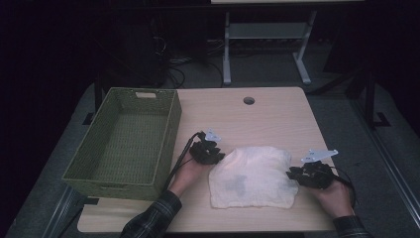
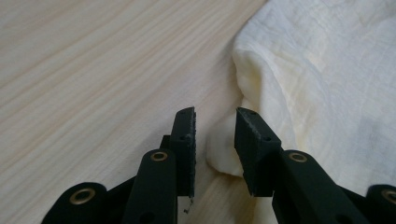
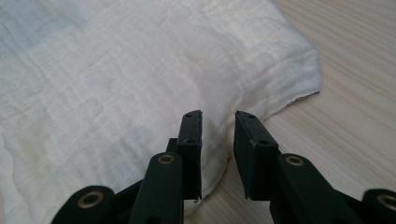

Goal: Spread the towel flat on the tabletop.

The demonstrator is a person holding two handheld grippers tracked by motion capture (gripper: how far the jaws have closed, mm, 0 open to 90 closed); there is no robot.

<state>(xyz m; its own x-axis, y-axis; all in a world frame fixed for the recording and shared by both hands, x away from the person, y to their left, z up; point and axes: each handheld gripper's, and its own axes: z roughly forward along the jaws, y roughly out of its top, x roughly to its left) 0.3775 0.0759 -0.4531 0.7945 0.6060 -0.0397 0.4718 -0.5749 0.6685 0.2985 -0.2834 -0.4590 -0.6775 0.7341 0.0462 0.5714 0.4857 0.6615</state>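
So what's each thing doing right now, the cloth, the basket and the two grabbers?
White cloth: folded, lying flat on the table, not lifted.
Green basket: upright, nothing inside.
Left gripper: jaws apart at the cloth's edge, a fold lying between them, not pinched.
Right gripper: jaws apart over the cloth's other edge, not pinching it.

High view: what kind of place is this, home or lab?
Probably a lab or workshop data-collection bench, not a home. A bare wooden table with a cable hole stands on grey floor, cables tangle on the floor behind it, and a metal-framed bench stands in the dark background.
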